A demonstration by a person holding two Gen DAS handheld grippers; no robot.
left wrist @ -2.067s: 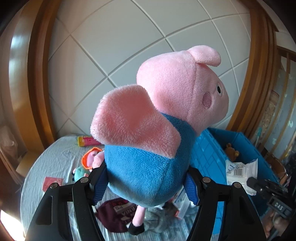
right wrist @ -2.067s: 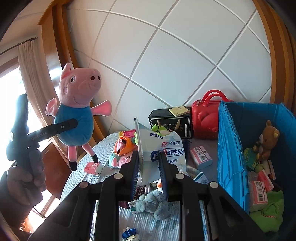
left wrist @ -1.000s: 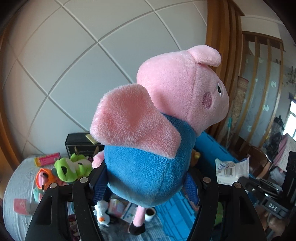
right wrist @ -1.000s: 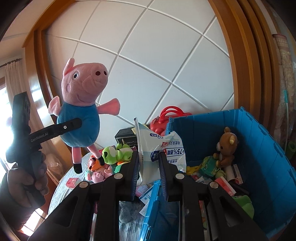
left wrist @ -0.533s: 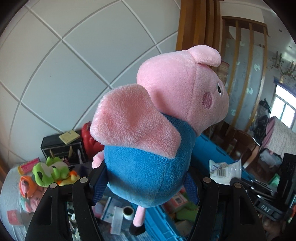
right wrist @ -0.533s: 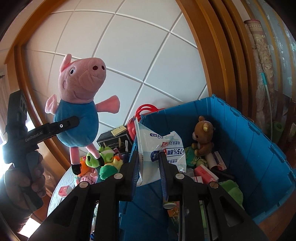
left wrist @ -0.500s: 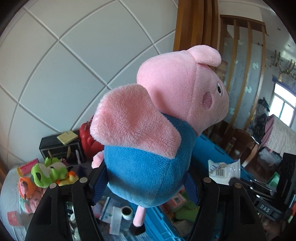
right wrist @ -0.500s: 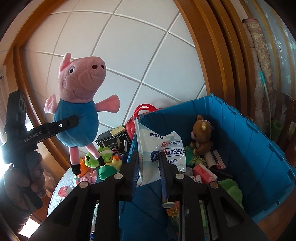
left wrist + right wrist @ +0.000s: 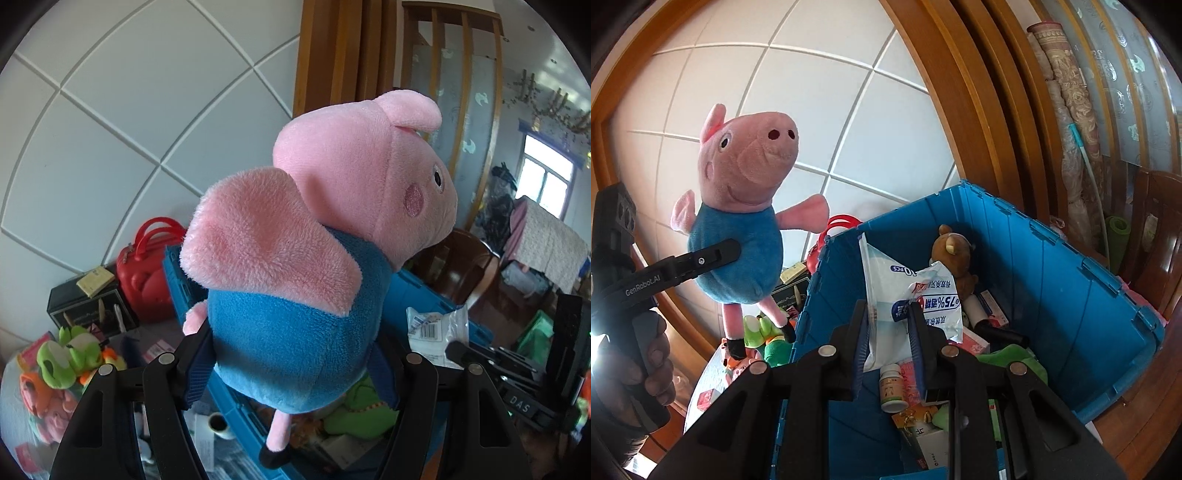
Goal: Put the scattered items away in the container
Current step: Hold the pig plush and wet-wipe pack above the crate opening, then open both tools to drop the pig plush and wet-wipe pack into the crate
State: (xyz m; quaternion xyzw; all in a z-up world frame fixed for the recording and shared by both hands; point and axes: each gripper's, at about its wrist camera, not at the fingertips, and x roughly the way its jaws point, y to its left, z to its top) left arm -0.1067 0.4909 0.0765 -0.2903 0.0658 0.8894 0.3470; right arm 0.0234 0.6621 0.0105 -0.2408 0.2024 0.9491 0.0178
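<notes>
My left gripper point(image 9: 291, 363) is shut on a pink pig plush in a blue shirt point(image 9: 314, 266) and holds it upright in the air at the left rim of the blue crate point(image 9: 417, 295). In the right wrist view the plush point(image 9: 742, 229) hangs left of the crate point(image 9: 1071, 295). My right gripper point(image 9: 888, 325) is shut on a white wipes pack point(image 9: 905, 291) above the crate's inside. The crate holds a brown teddy bear point(image 9: 955, 254), a pill bottle point(image 9: 892, 387), boxes and green plush.
A red toy case point(image 9: 147, 269) and a black box point(image 9: 88, 306) stand behind the crate. Green and orange plush toys point(image 9: 66, 362) lie on the table at the left. A wooden frame and chairs point(image 9: 1160, 229) are on the right.
Both grippers have swung right with their loads, from over the table to over the blue crate. The crate now fills more of both views.
</notes>
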